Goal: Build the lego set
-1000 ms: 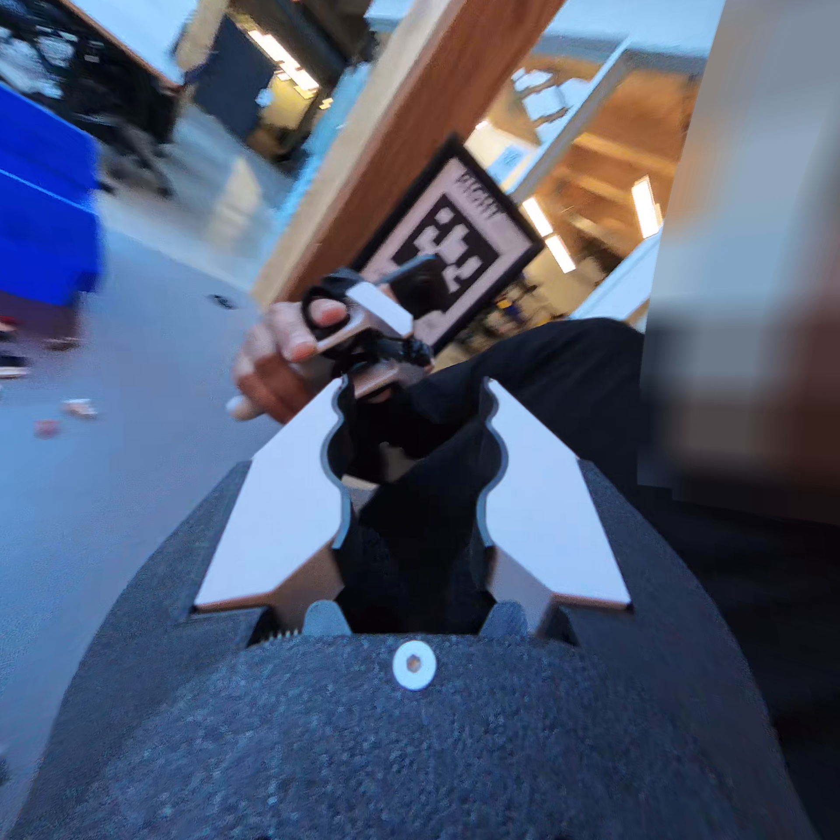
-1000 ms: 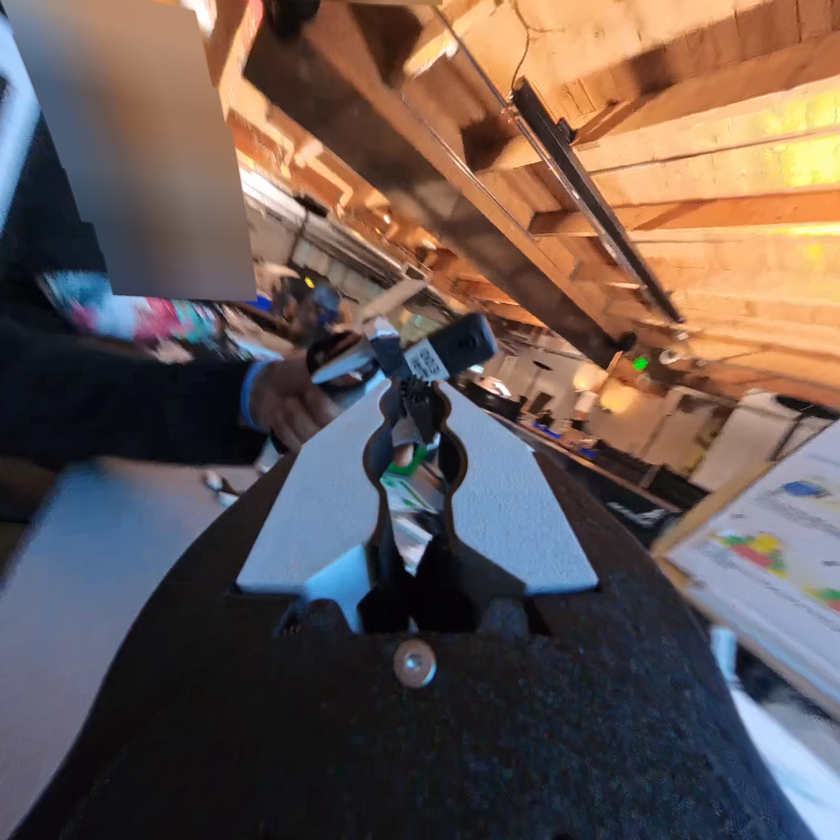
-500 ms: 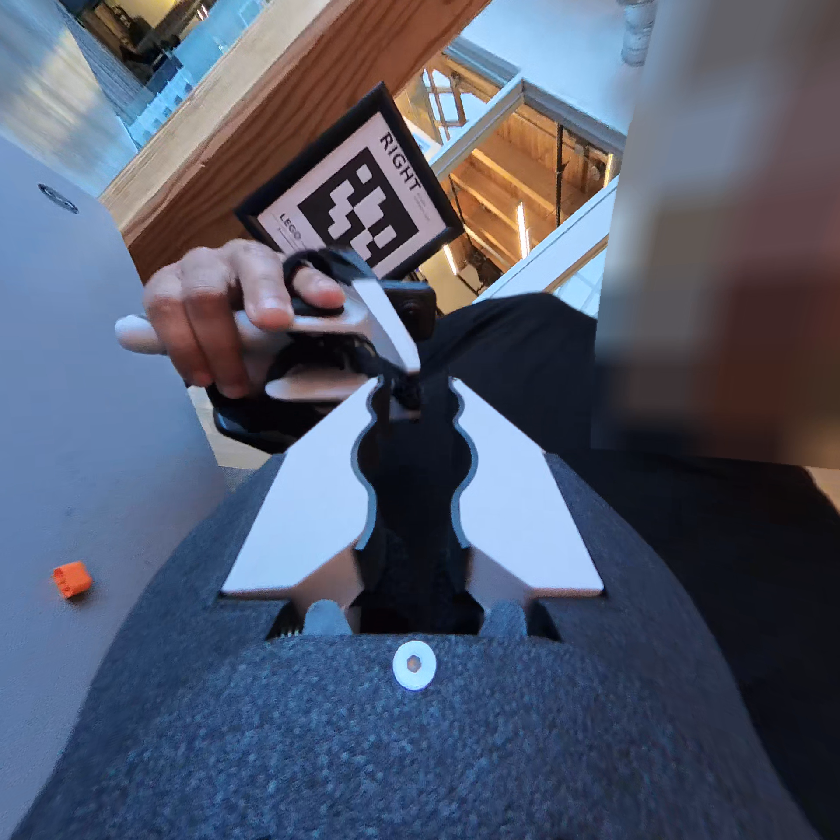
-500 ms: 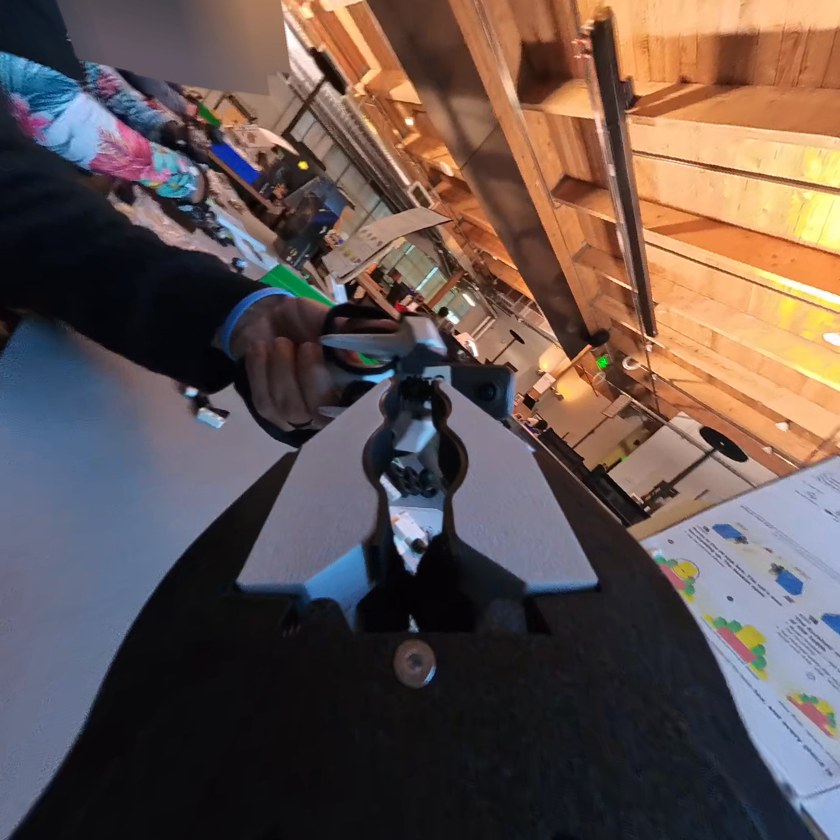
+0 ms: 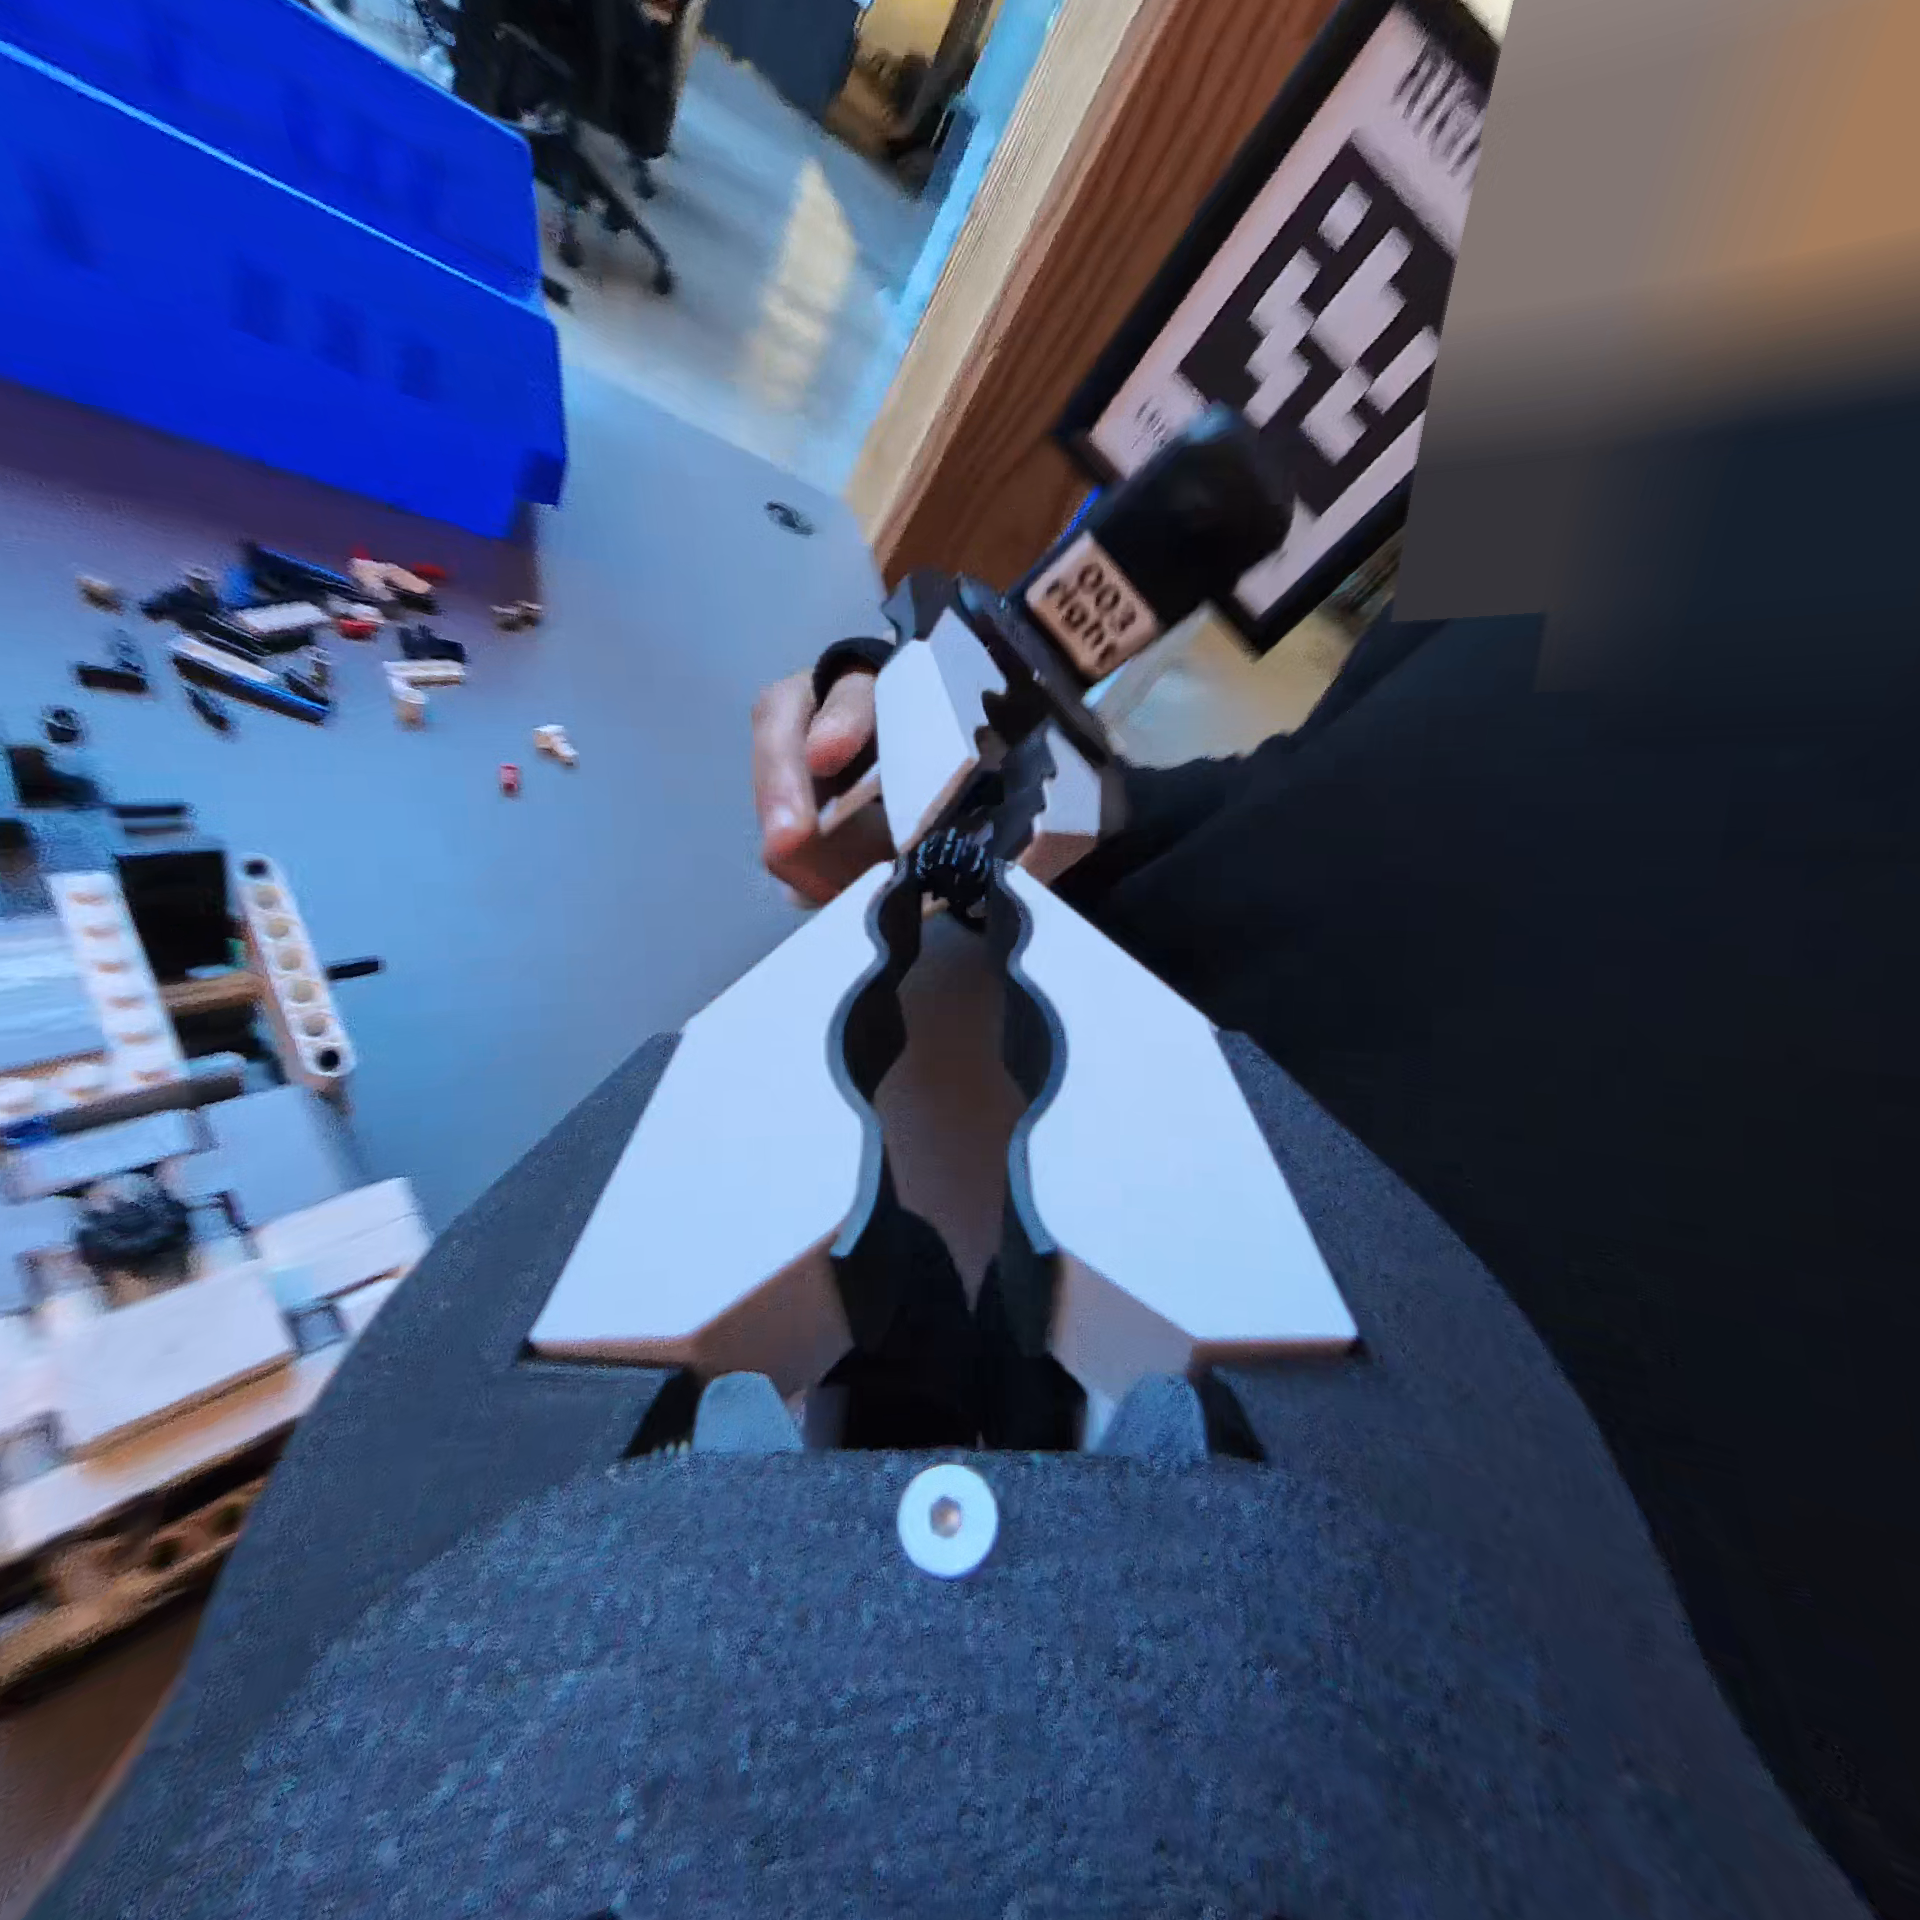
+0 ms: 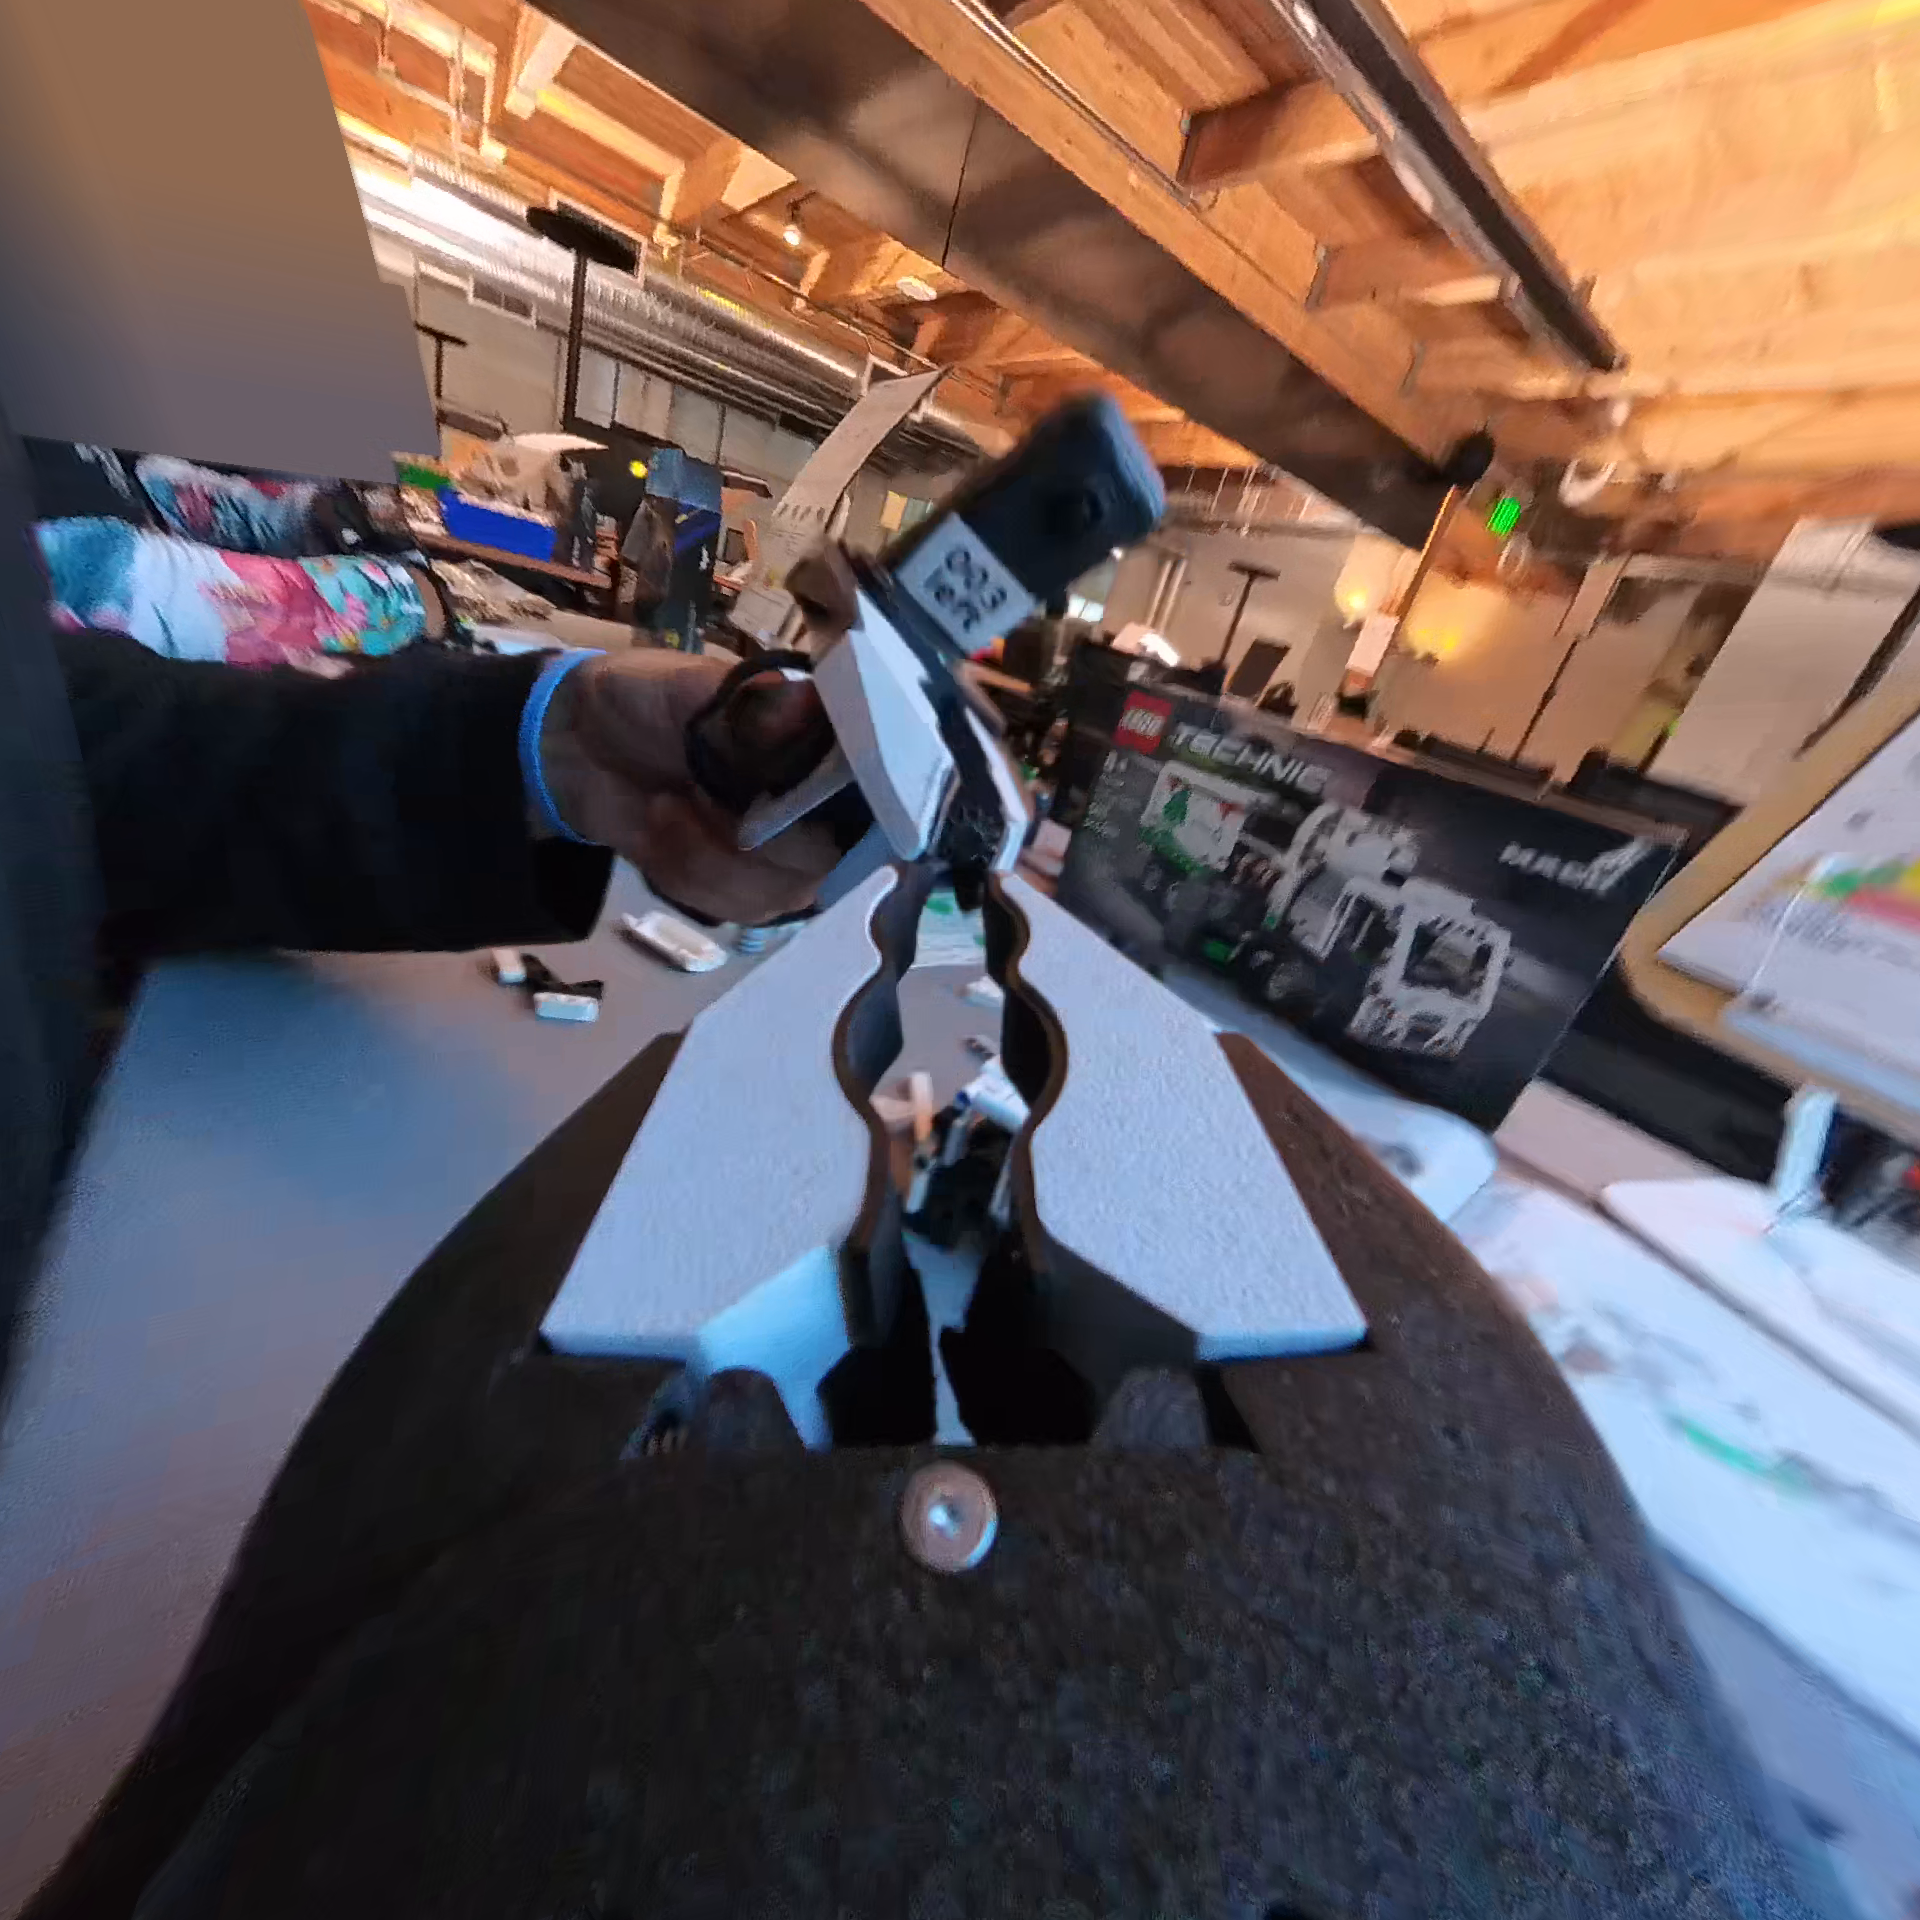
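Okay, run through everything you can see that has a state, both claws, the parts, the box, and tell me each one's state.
left claw: shut on black toothed piece.
right claw: nearly shut, tips at that piece; grip unclear.
loose pieces: scattered on table.
model: partly built.
set box: standing upright.

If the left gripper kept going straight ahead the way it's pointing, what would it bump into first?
Probably the small black gear at the left gripper tips, held from the far side by the right gripper. They look almost touching, though depth is unclear.
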Tool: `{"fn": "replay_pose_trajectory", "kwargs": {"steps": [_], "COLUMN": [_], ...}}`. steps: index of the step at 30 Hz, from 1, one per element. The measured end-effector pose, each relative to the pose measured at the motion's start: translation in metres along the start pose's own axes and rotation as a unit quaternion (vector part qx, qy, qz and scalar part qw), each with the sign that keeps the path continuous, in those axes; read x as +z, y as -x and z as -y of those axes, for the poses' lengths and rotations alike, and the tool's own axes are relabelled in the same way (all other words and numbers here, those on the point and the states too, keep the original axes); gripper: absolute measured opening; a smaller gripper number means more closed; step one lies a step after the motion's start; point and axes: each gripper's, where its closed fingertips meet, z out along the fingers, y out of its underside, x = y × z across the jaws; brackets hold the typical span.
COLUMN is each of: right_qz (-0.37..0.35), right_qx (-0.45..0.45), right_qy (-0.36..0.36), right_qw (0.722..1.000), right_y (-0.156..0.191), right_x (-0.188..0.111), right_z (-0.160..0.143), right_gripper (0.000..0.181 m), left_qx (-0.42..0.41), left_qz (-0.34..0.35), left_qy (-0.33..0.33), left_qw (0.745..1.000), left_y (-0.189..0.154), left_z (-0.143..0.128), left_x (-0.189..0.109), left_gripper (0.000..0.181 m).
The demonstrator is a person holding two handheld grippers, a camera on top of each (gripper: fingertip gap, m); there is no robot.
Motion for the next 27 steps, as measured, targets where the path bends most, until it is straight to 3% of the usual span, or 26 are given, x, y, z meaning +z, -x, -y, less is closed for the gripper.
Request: {"fn": "replay_pose_trajectory", "kwargs": {"steps": [2,4,9,11,13,19,21,27], "right_qz": [0.03,0.067,0.122,0.141,0.139,0.19,0.196,0.188], "right_qx": [0.11,0.251,0.563,0.628,0.669,0.72,0.717,0.72], "right_qy": [0.023,0.028,-0.014,-0.03,-0.022,-0.049,-0.043,-0.041], "right_qw": [0.993,0.965,0.817,0.765,0.73,0.665,0.667,0.666], "right_y": [0.004,0.006,-0.003,-0.005,-0.004,0.003,0.006,0.006], "right_x": [-0.005,-0.01,-0.015,-0.017,-0.017,-0.011,-0.009,-0.008], "right_z": [-0.006,-0.005,0.002,0.001,-0.008,0.0,-0.002,-0.004], "right_gripper": [0.013,0.023,0.036,0.033,0.029,0.028,0.017,0.015], "left_qx": [0.079,0.158,0.269,0.299,0.32,0.341,0.34,0.35], "left_qz": [0.049,0.083,0.145,0.154,0.164,0.166,0.172,0.178], "left_qy": [0.037,0.066,0.086,0.087,0.087,0.101,0.103,0.103], "left_qw": [0.995,0.982,0.948,0.938,0.929,0.92,0.919,0.914], "left_y": [0.003,0.004,0.013,0.013,0.013,0.01,0.011,0.011], "left_z": [-0.005,-0.009,-0.006,-0.005,-0.003,-0.006,-0.007,-0.009], "left_x": [0.004,0.007,0.013,0.014,0.015,0.018,0.016,0.013], "left_gripper": [0.01,0.011,0.011,0.011,0.011,0.011,0.011,0.011]}}
